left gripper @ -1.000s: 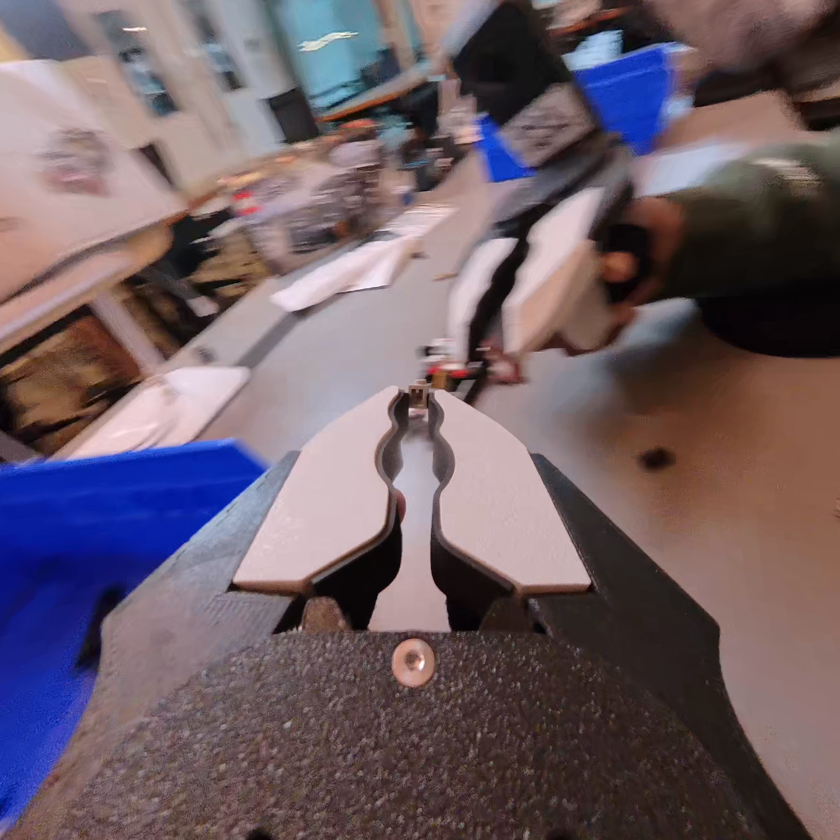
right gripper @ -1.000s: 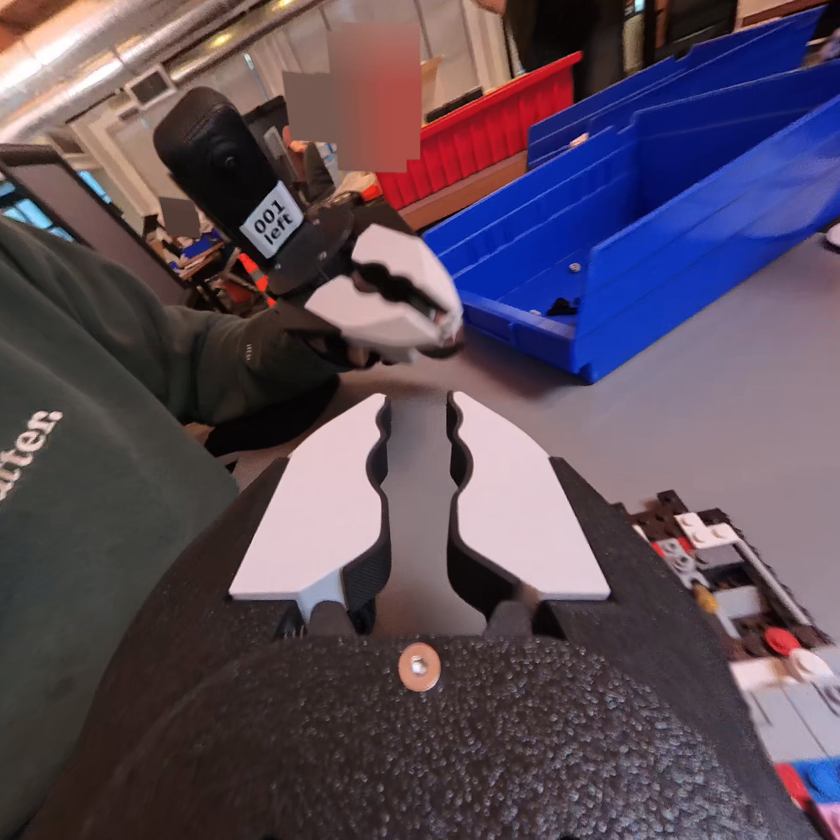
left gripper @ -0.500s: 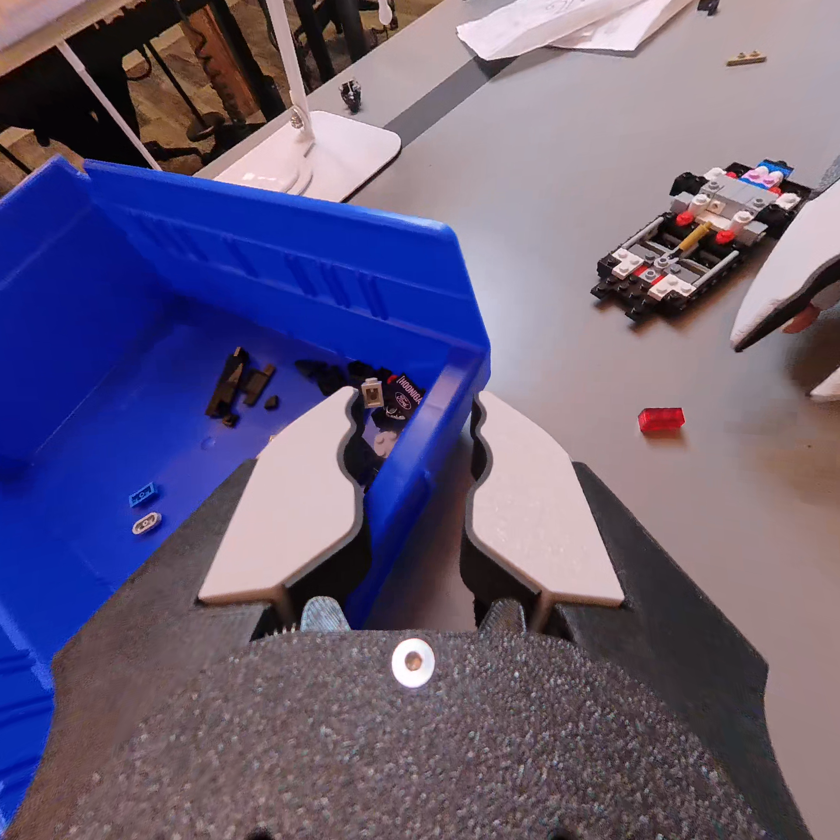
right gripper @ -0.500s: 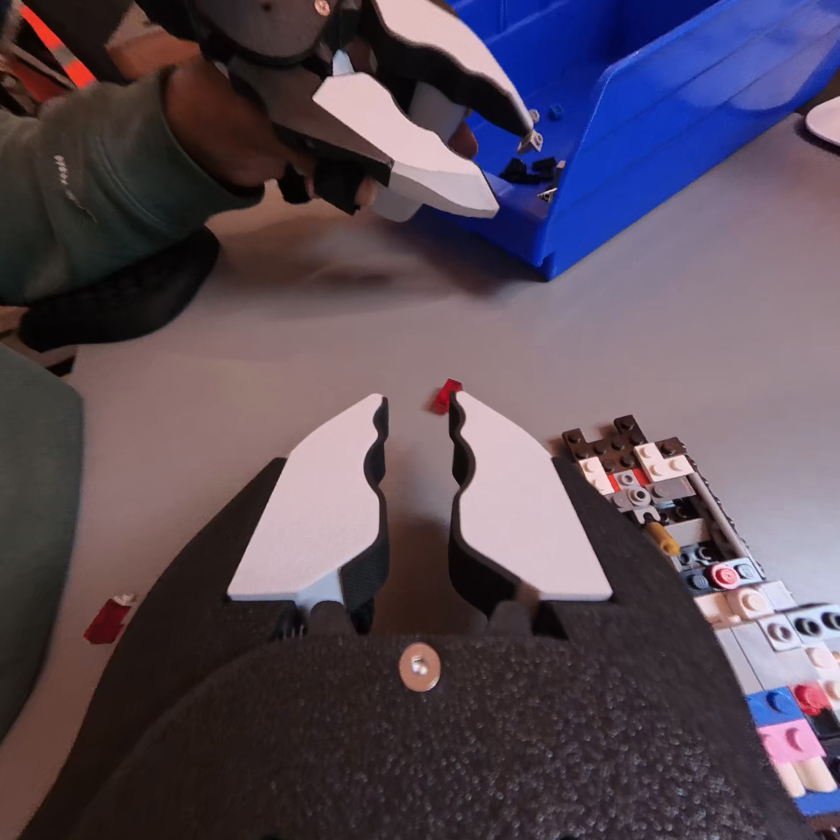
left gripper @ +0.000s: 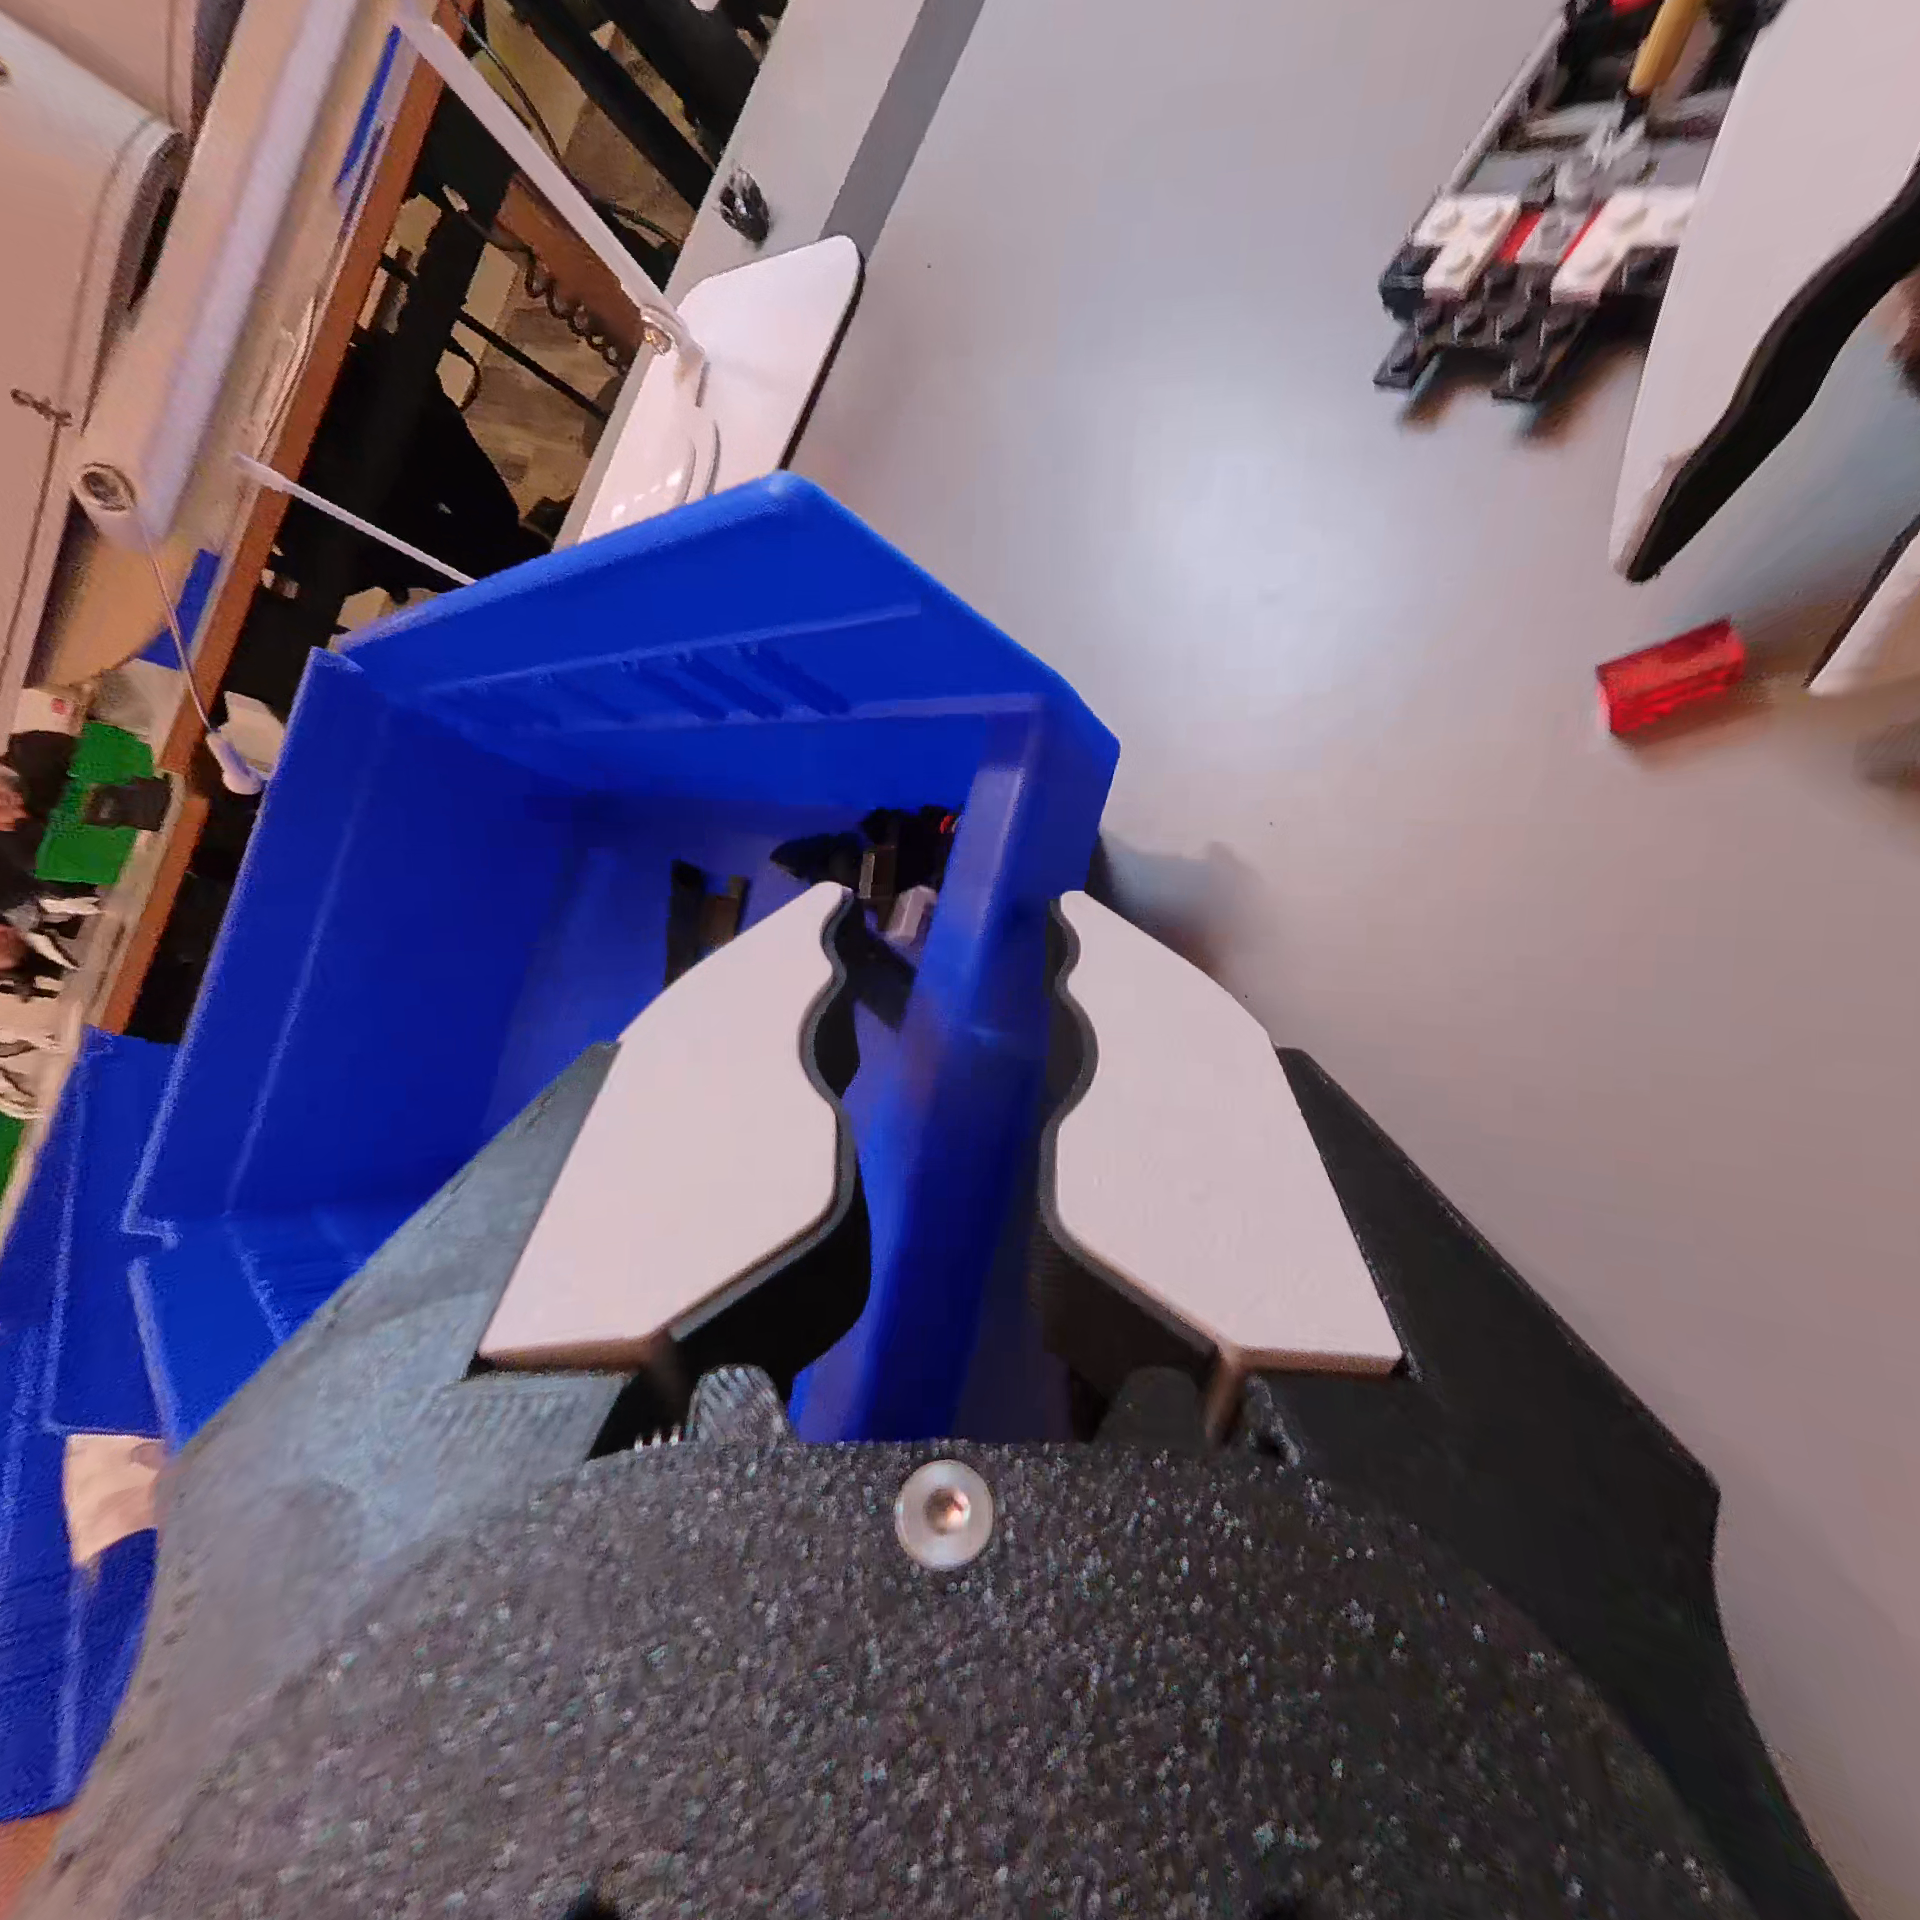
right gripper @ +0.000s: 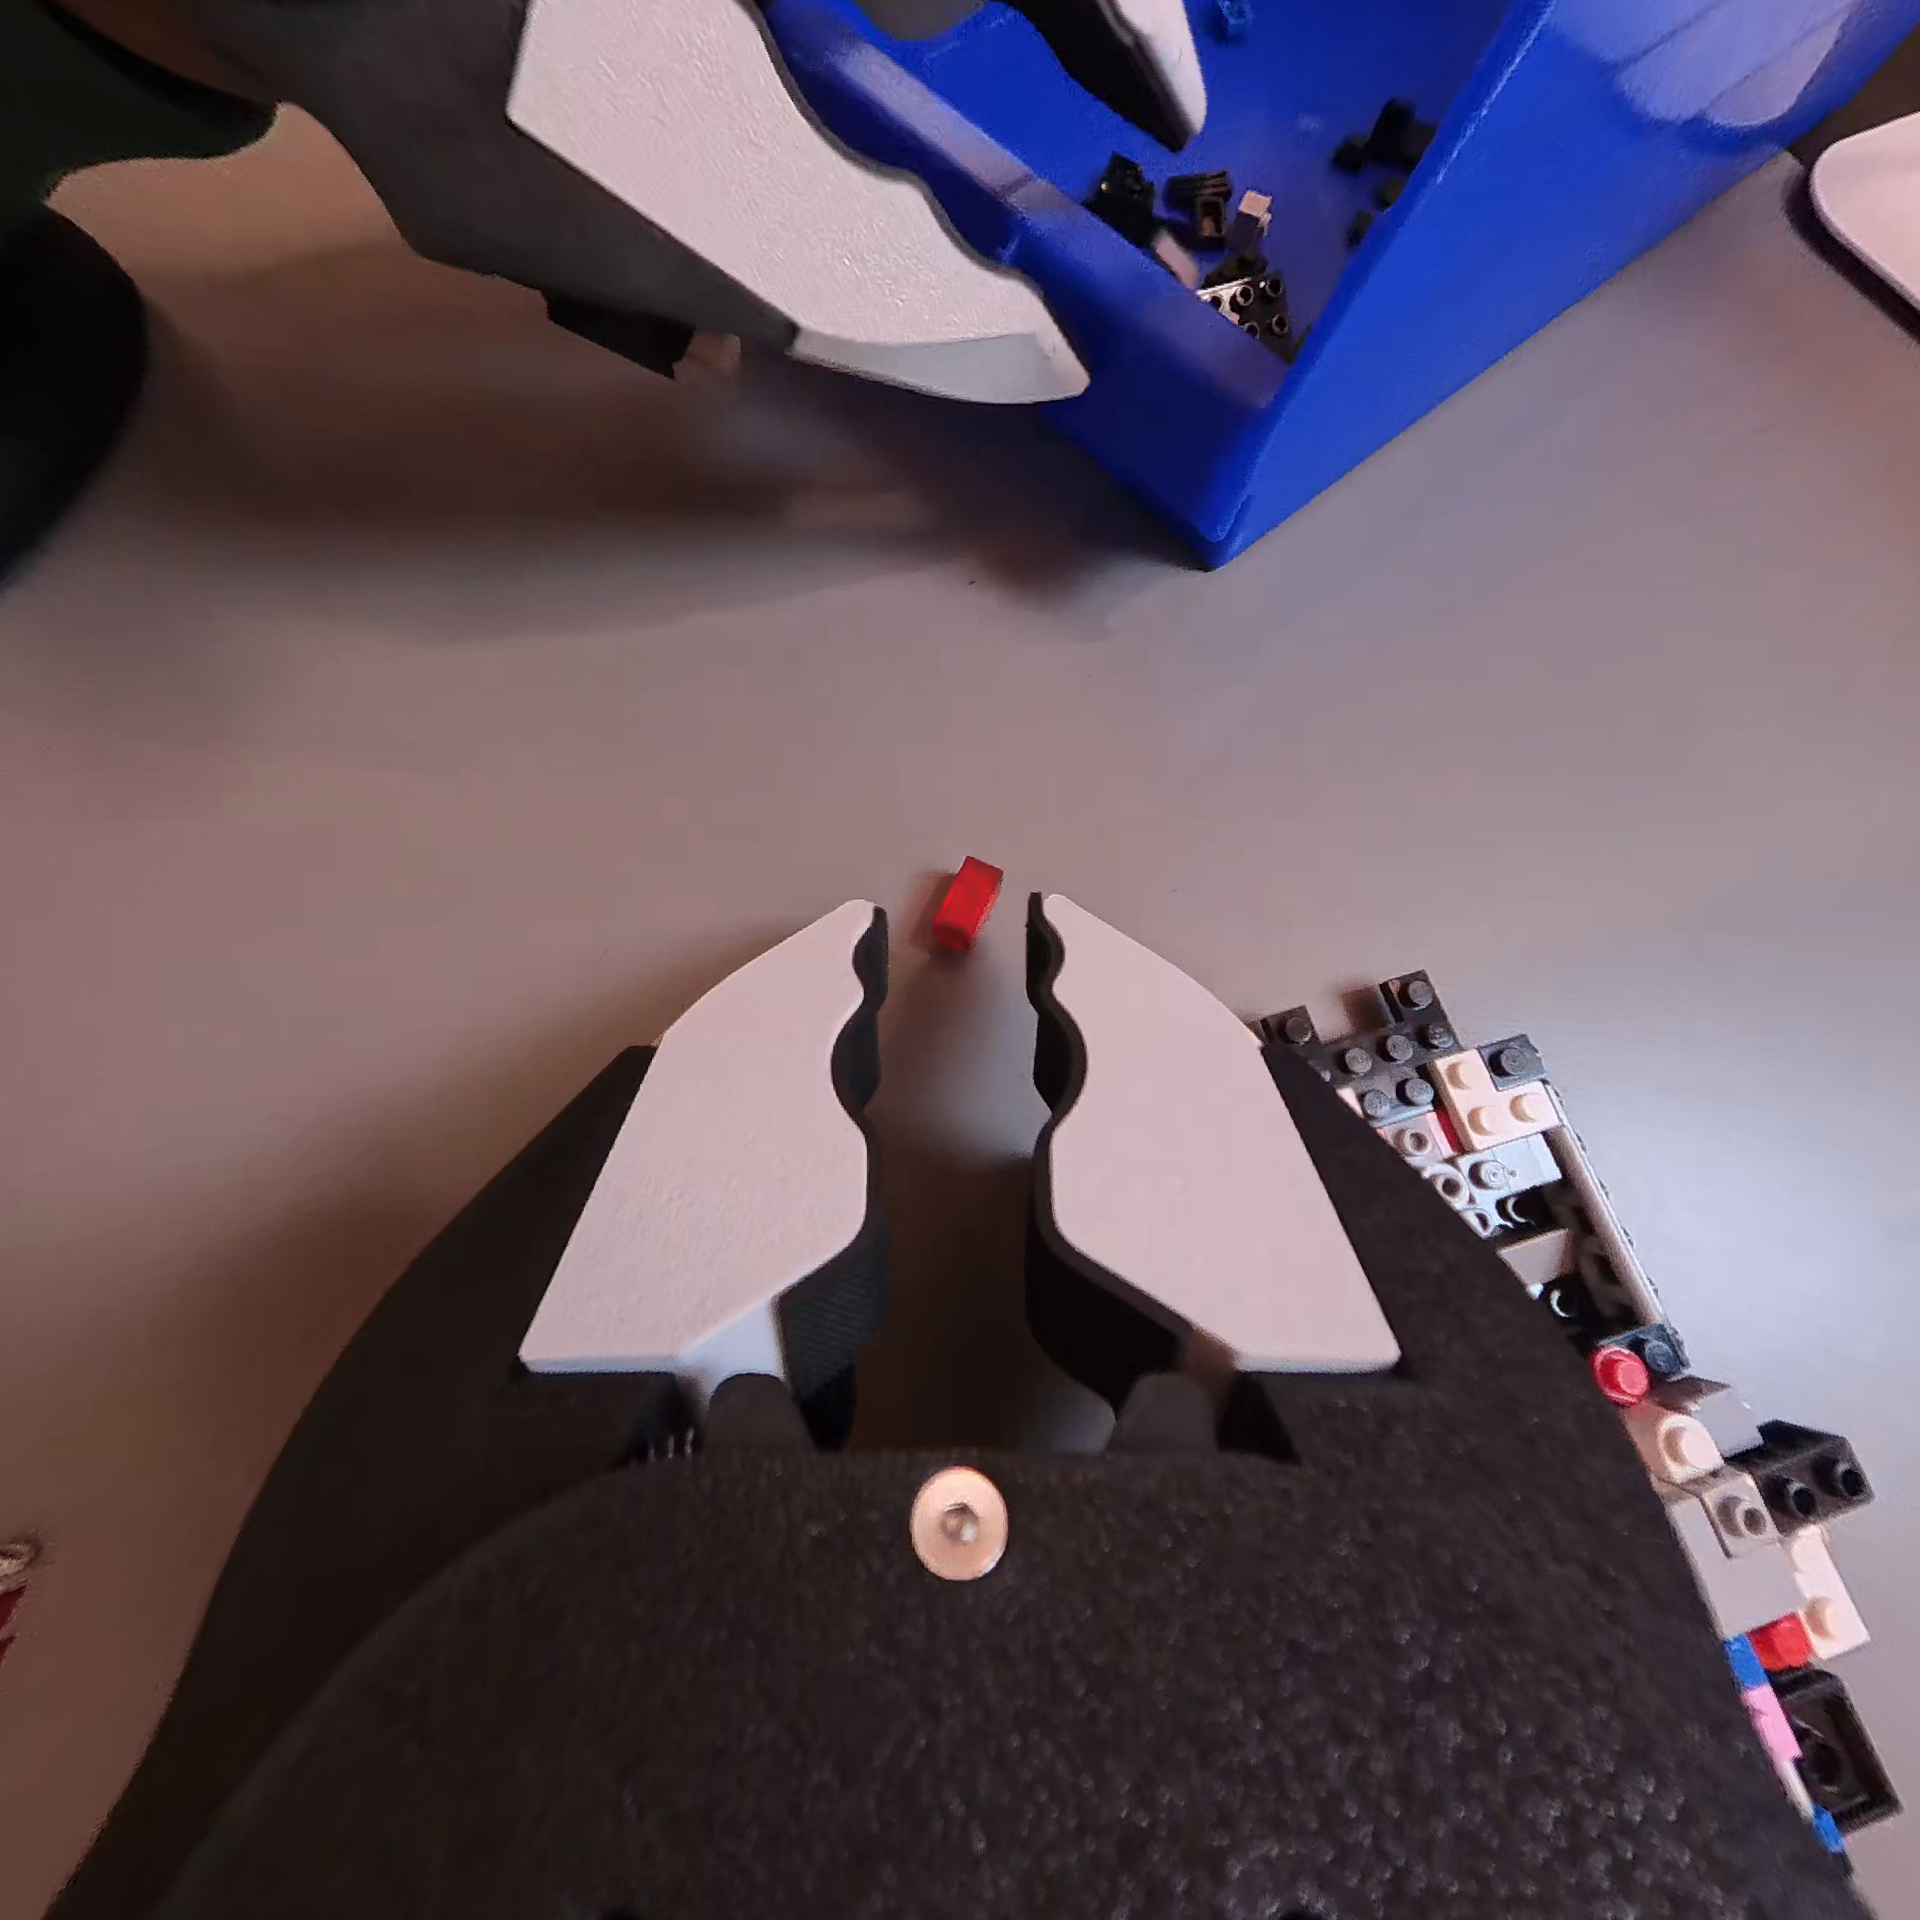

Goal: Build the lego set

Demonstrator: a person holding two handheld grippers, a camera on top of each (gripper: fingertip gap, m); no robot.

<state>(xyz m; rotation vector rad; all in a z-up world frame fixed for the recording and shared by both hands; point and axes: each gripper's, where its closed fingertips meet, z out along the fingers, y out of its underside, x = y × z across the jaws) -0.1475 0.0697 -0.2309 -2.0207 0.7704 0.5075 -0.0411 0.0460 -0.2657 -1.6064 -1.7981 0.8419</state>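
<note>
Two grippers: both are seen over a grey table (right gripper: 1455, 727), each with white fingers on a black body.
Left gripper (left gripper: 945, 914): its jaws are set astride the near side wall of a blue bin (left gripper: 468, 935); one finger is inside the bin, the other outside it. Whether the wall is actually pinched cannot be told; a gap is seen on the inner side.
Left gripper, far view: in the right wrist view it (right gripper: 1122, 239) is seen ahead and to the left of the right claw, straddling the bin wall (right gripper: 1351, 416).
Bin contents: small black and grey bricks (right gripper: 1236, 260) are gathered in the bin's corner, just beyond the left fingertips.
Right gripper (right gripper: 956, 909): its jaws are parted and nothing is held. It is lowered close to the table.
Red brick (right gripper: 966, 902): one small translucent red piece lies on the table just ahead of the right fingertips, in line with the gap, touching neither finger as far as can be seen. In the left wrist view it (left gripper: 1668, 675) is seen well to the right of the left claw, beside the right gripper's fingers (left gripper: 1766, 312).
Brick assembly (right gripper: 1507, 1143): a flat build of black, grey, white and red pieces lies immediately right of the right claw, partly hidden by its body.
White base plate (left gripper: 748, 353): it is seen beyond the bin, at the table edge.
</note>
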